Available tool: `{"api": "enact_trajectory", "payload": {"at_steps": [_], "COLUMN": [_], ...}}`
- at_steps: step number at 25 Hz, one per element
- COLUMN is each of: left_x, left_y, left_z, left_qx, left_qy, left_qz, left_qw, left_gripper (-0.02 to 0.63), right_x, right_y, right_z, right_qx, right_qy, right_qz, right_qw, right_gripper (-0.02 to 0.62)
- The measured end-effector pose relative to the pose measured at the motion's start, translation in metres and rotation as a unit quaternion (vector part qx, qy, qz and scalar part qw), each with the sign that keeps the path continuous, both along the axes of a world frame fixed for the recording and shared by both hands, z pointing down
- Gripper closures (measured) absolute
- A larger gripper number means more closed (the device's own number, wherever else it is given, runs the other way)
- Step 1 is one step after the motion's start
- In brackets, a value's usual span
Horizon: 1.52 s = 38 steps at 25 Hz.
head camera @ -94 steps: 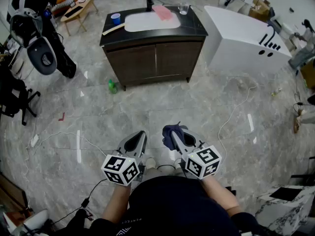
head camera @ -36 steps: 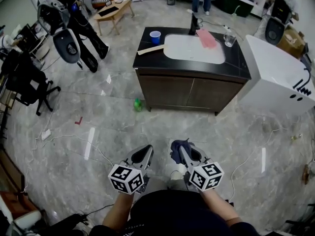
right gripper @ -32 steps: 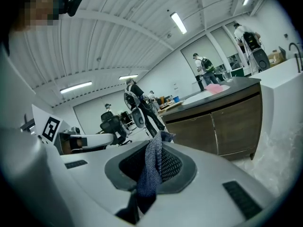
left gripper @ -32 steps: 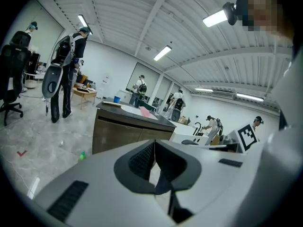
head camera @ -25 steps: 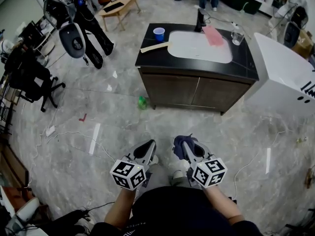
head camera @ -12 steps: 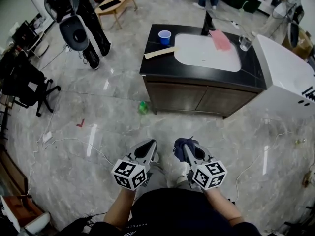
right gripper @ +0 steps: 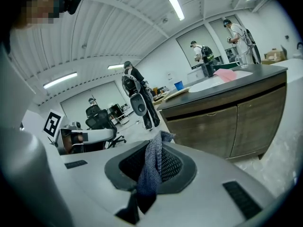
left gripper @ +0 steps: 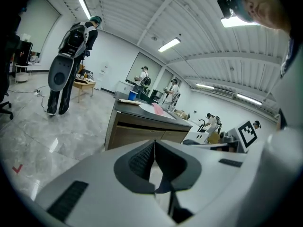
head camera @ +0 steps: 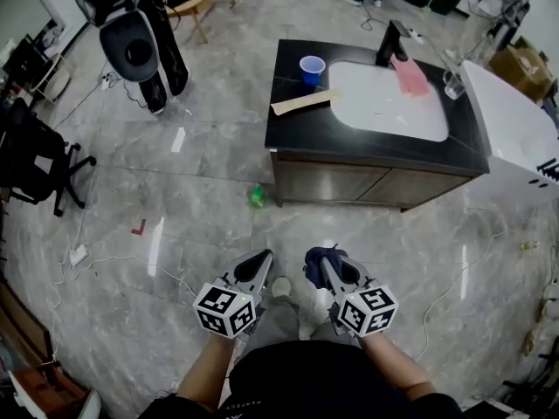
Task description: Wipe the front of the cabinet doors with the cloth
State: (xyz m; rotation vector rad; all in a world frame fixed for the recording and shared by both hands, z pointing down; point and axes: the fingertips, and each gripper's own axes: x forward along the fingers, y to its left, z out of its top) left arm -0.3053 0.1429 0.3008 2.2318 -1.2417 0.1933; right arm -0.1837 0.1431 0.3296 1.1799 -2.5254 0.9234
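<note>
The dark wood cabinet (head camera: 367, 184) with a black top and white sink stands ahead of me, its two doors (right gripper: 229, 126) shut. My right gripper (head camera: 320, 264) is low in the head view, well short of the cabinet, and shut on a dark blue cloth (right gripper: 151, 167) that hangs out between its fingers. The cloth (head camera: 314, 258) bunches at the tips. Beside it my left gripper (head camera: 254, 266) is shut with nothing in it. In the left gripper view the closed gripper (left gripper: 155, 148) points toward the cabinet's (left gripper: 142, 132) left corner.
A green bottle (head camera: 257, 196) lies on the floor by the cabinet's left corner. On the top are a blue cup (head camera: 311, 68), a wooden strip (head camera: 302, 103), a pink cloth (head camera: 410, 75) and a faucet (head camera: 389, 45). A white unit (head camera: 522, 138) adjoins at right. Cables (head camera: 445, 291) cross the floor.
I have walked closer to the cabinet, which now sits nearer and further right in the head view. Both grippers keep the same pose, the right still holding the cloth.
</note>
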Motion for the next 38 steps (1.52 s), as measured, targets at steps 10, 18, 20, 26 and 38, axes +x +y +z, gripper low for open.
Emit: {"api": "enact_trajectory", "payload": {"at_steps": [10, 18, 20, 26, 38], "left_x": [-0.030, -0.018, -0.013, -0.009, -0.021], "left_y": [-0.051, -0.075, -0.082, -0.095, -0.112], "left_z": [0.028, 0.044, 0.045, 0.058, 0.101], "left_qx": [-0.002, 0.001, -0.001, -0.004, -0.016], "left_qy": [0.011, 0.018, 0.028, 0.008, -0.019], "left_qz": [0.038, 0.028, 0.013, -0.022, -0.064], "left_qw": [0.9992, 0.9994, 0.9995, 0.9997, 0.9976], "left_gripper": [0.598, 0.598, 0.598, 0.598, 0.598], "right_x": [-0.041, -0.043, -0.040, -0.036, -0.057], "right_y": [-0.036, -0.057, -0.066, -0.088, -0.139], "right_z": [0.021, 0.038, 0.043, 0.048, 0.081], "right_qx": [-0.006, -0.009, -0.009, -0.004, 0.014], "right_qy": [0.024, 0.021, 0.021, 0.015, 0.022], "right_qz": [0.007, -0.021, -0.030, -0.060, -0.098], "right_qw": [1.000, 1.000, 0.999, 0.998, 0.995], "right_gripper": [0.545, 0.545, 0.545, 0.545, 0.545]}}
